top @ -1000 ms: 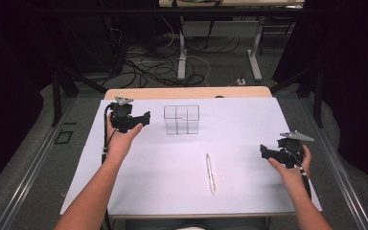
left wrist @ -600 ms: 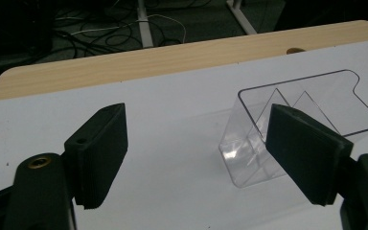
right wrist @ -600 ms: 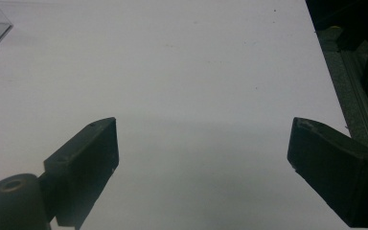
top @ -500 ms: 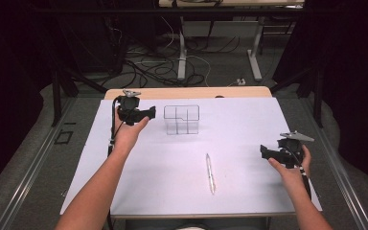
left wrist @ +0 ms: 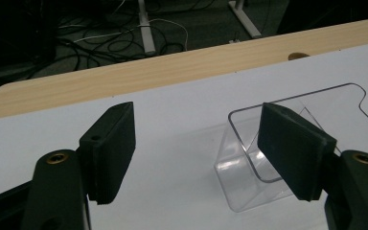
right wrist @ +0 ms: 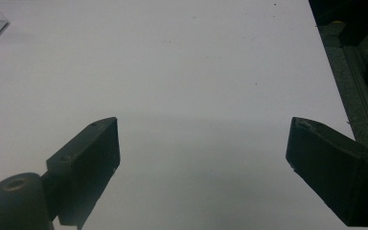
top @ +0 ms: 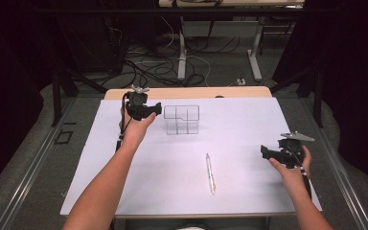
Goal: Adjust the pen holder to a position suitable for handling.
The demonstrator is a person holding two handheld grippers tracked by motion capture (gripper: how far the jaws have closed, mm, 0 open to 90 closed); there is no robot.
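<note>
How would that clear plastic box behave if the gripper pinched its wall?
The clear box looks thin-walled, so probably light and slightly flexible. Its glossy walls may slip between the pads. Sitting on smooth white paper, it would likely slide if nudged.

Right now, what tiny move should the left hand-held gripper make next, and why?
Probably slide toward the clear box. The left hand-held gripper has been closing its jaws, but nothing is pinched yet: the box's near corner sits just inside one pad, apart from the other.

Clear plastic, matt black pads, pale wood.
The organiser (left wrist: 287, 158) is glossy transparent plastic; the left gripper (left wrist: 196, 153) has matt black jaws; the white sheet (top: 249, 143) looks smooth over the wood-grain table (left wrist: 124, 81).
</note>
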